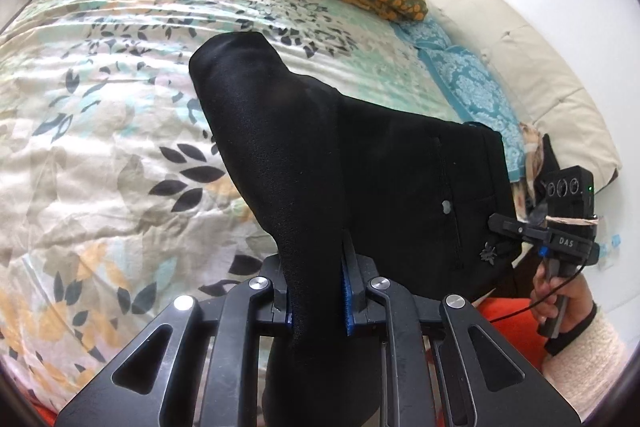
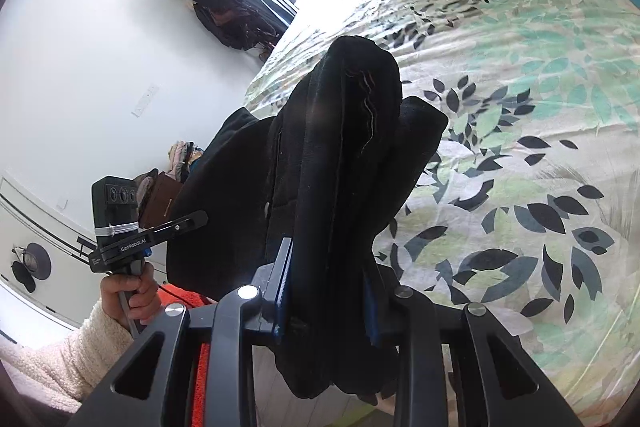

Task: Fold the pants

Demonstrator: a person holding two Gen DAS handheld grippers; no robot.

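Left wrist view: our left gripper [image 1: 316,291] clenched on bunched edge of black pants [image 1: 360,155], fabric running from jaws toward 12 o'clock, lifted above floral bedspread [image 1: 100,87]. Right gripper [image 1: 504,225] at 3 o'clock, pinching opposite edge. We judge: keep both grips level, pull cloth taut before lowering.

Right wrist view: right gripper [image 2: 326,301] clamped on thick pants [image 2: 320,155] folds, cloth draping from 12 down past jaws. Left gripper [image 2: 188,221] at 9 o'clock.

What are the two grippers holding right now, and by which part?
Both hold the black pants: left gripper clamps a bunched leg edge, right gripper a gathered fold; which part cannot be told.
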